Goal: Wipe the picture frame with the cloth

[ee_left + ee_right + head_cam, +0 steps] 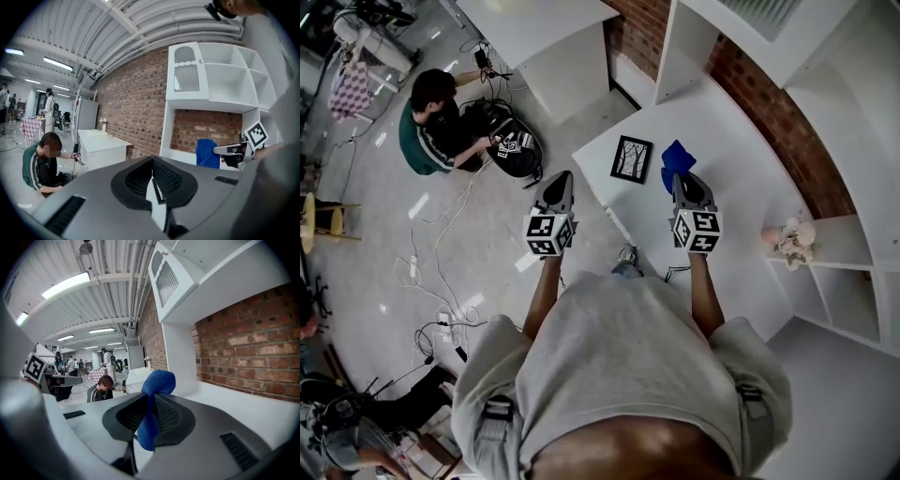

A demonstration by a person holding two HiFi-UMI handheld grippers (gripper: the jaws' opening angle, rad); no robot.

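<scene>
Blue cloth [677,157], one; picture frame [632,158], one.

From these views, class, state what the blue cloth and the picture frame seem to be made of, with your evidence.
Blue cloth: soft, fuzzy fabric, likely microfibre or terry; its nap shows and it bunches. Picture frame: dark border, perhaps wood or plastic; too small to tell.

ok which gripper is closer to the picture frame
Right, narrowly. The right gripper, shut on the blue cloth, is over the table just right of the picture frame; the left gripper is off the table's edge, at the frame's left.
</scene>
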